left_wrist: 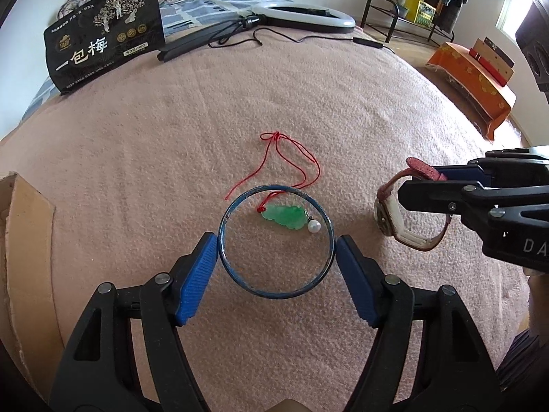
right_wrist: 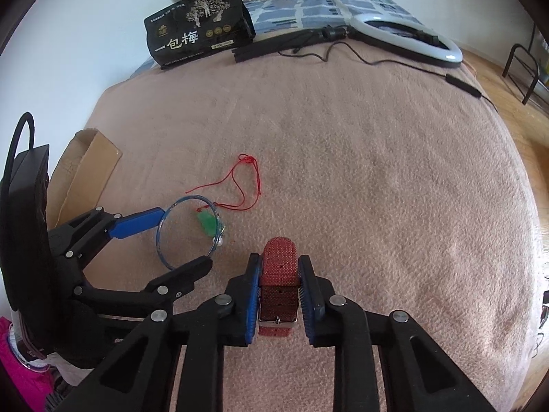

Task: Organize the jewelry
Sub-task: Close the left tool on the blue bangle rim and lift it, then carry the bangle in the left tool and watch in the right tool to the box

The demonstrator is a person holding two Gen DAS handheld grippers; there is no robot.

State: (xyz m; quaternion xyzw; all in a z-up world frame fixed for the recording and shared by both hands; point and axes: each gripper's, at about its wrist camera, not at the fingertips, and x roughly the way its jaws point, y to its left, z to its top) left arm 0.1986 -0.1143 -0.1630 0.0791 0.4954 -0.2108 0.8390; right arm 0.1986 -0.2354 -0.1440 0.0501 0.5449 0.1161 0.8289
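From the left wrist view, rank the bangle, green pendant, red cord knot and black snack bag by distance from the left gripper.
1. Bangle, between the left gripper fingers.
2. Green pendant, inside the bangle.
3. Red cord knot, beyond it.
4. Black snack bag, far left.

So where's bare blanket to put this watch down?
Wide bare blanket lies right of the watch, up to the ring light's cable. Crowded on the left: bangle, jade pendant, red cord, cardboard box.
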